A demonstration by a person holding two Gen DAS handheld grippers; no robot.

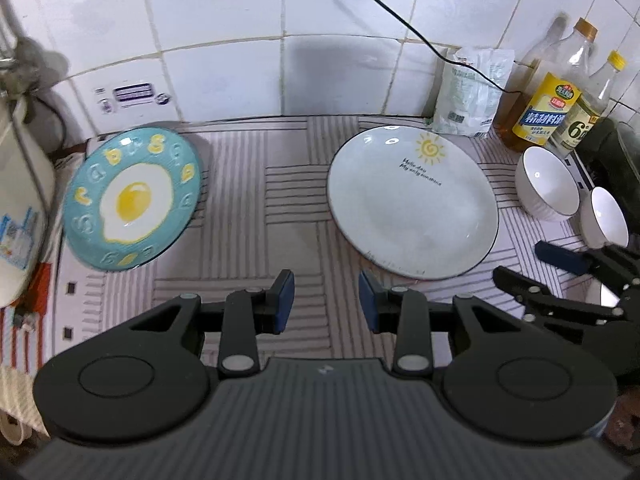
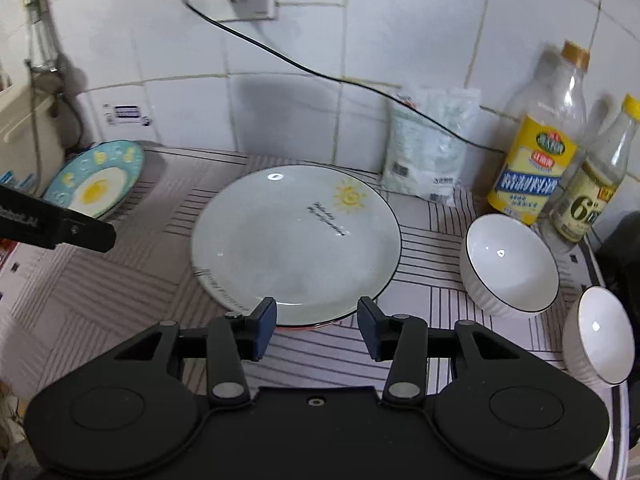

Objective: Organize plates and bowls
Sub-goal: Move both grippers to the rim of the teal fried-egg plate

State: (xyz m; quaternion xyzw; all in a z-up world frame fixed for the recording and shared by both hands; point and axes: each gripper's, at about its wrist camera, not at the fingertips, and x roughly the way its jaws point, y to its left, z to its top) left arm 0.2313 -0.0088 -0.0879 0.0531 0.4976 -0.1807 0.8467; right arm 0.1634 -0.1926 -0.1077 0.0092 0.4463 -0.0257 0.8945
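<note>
A white plate with a yellow sun (image 1: 412, 204) (image 2: 296, 236) lies flat on the striped mat; a red rim shows under its near edge. Left of it, a blue plate with a fried-egg picture (image 1: 132, 200) (image 2: 96, 180) leans tilted near the wall. Two white bowls (image 2: 508, 264) (image 2: 600, 332) stand at the right. My left gripper (image 1: 326, 300) hovers open over bare mat between the plates, nothing between its pads. My right gripper (image 2: 316, 326) (image 1: 536, 270) is open just above the white plate's near rim, and its pads do not touch the rim.
Oil and vinegar bottles (image 2: 536, 152) and a white bag (image 2: 432, 148) stand against the tiled wall at the back right. A black cable (image 2: 304, 68) runs from a wall socket. There is a white appliance (image 1: 20, 208) on the far left and a dark object (image 2: 620, 248) on the far right.
</note>
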